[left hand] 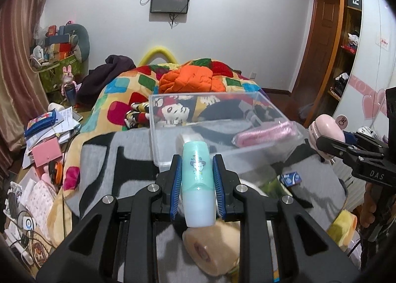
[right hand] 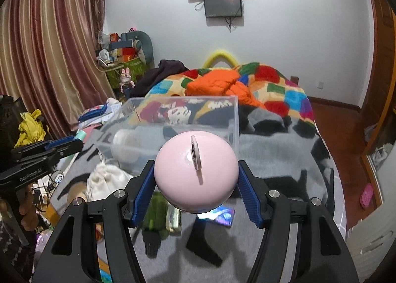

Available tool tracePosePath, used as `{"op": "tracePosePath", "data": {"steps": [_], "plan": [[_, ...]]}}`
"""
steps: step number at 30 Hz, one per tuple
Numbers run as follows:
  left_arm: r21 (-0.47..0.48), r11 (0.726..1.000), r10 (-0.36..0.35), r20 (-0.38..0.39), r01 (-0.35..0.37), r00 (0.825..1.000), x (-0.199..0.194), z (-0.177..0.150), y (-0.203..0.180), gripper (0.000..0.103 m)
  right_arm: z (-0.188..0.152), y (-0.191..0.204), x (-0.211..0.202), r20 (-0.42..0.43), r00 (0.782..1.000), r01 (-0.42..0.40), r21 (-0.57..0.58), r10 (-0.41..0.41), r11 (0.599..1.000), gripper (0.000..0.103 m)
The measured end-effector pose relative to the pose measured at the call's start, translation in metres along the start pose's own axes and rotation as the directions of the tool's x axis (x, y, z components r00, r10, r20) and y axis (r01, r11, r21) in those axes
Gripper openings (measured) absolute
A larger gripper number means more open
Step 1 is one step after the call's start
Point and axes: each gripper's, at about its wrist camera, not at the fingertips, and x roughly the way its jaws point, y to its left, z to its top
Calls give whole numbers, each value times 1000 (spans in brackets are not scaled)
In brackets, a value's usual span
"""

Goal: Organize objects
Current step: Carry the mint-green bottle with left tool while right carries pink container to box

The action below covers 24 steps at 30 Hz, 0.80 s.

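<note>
Progress looks partial. Nearest, the left gripper (left hand: 197,174) is clamped on a mint-green plastic bottle (left hand: 197,179), and the right gripper (right hand: 195,179) squeezes a pink round glossy case (right hand: 195,171); both hover short of the clear plastic storage box (left hand: 158,159) on the grey blanket (right hand: 272,154). Inside already: 1 pink ridged item (left hand: 264,133) and a white jar (right hand: 126,146) (at least 2 things). A cream tape roll (left hand: 212,250), white pouch (right hand: 106,179) and small packets remain loose, so I judge sorting unfinished.
</note>
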Motion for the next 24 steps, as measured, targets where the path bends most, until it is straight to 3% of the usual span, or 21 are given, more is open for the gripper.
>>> {"op": "tracePosePath", "data": {"steps": [24], "plan": [[-40, 998, -58, -43, 56, 997, 52, 42, 6, 24, 38, 25, 50, -5, 999, -45, -83, 45, 996, 60]]}}
